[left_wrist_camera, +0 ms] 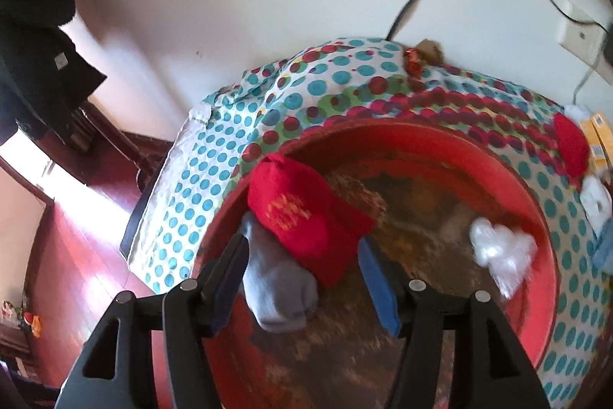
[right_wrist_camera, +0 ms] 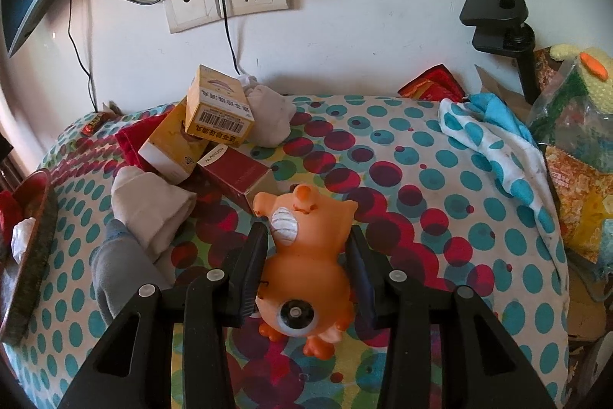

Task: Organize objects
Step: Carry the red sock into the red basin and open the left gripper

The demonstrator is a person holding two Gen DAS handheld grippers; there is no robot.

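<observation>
2 claws angled down, left claw wide open over basin, right claw gripping orange toy

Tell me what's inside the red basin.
Inside the red basin: a red sock draped over a grey sock at the rim, and crumpled white plastic. Whatever lies beneath the socks is covered.
</observation>
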